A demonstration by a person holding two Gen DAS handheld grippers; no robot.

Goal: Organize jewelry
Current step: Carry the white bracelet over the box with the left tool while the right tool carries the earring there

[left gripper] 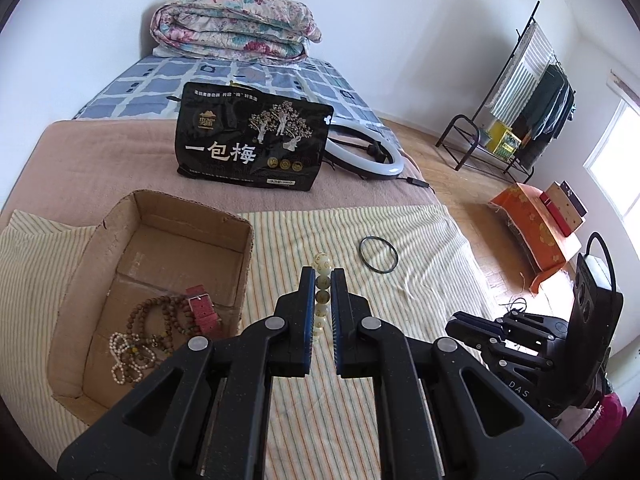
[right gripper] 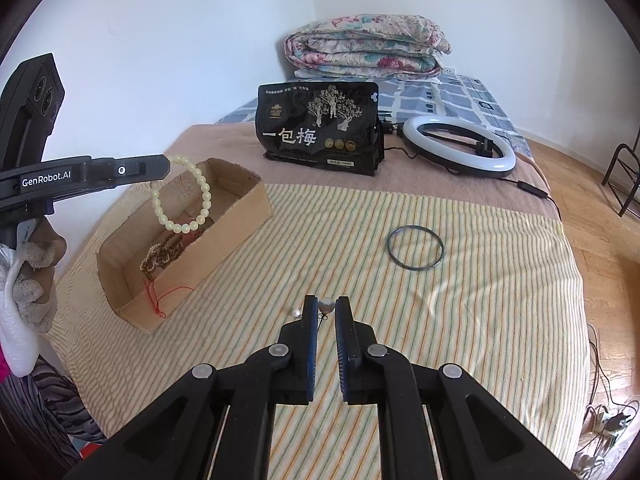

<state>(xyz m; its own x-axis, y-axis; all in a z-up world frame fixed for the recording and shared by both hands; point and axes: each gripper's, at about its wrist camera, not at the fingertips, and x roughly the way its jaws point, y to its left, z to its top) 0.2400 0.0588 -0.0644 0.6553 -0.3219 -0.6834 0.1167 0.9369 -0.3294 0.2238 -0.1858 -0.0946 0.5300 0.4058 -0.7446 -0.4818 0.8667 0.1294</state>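
Jaws of both grippers, each a pair of black plastic fingers with blue ribbed pads, are nearly closed on jewelry. The left gripper (left gripper: 323, 276) pinches one bracelet of pale round beads (right gripper: 182, 196), which in the right wrist view hangs as a loop at upper left, over the cardboard box (right gripper: 244, 216). The right gripper (right gripper: 326, 306) pinches one small silvery heart-shaped pendant (right gripper: 326, 306) at lower centre of its own view; whether the small pearl-like bead (right gripper: 296, 313) just left of its tip is attached cannot be told.

One open rectangular box of brown corrugated card lies left of centre on the striped cloth (right gripper: 460, 320), a thin woven sheet with fine yellow and green lines. Inside, in the left wrist view: several strands of brown wooden beads (left gripper: 160, 316), one strand of small white beads (left gripper: 120, 360) and one red strap with a metal buckle (left gripper: 202, 304). The exact strand count is unclear.

One thin dark ring-shaped band (right gripper: 416, 247) lies flat on the cloth, right of centre, well apart from the box.

On the bed beyond: one glossy black pouch (right gripper: 320, 128) with printed characters, one white circular ring light (right gripper: 460, 146), one folded floral quilt (right gripper: 366, 46).
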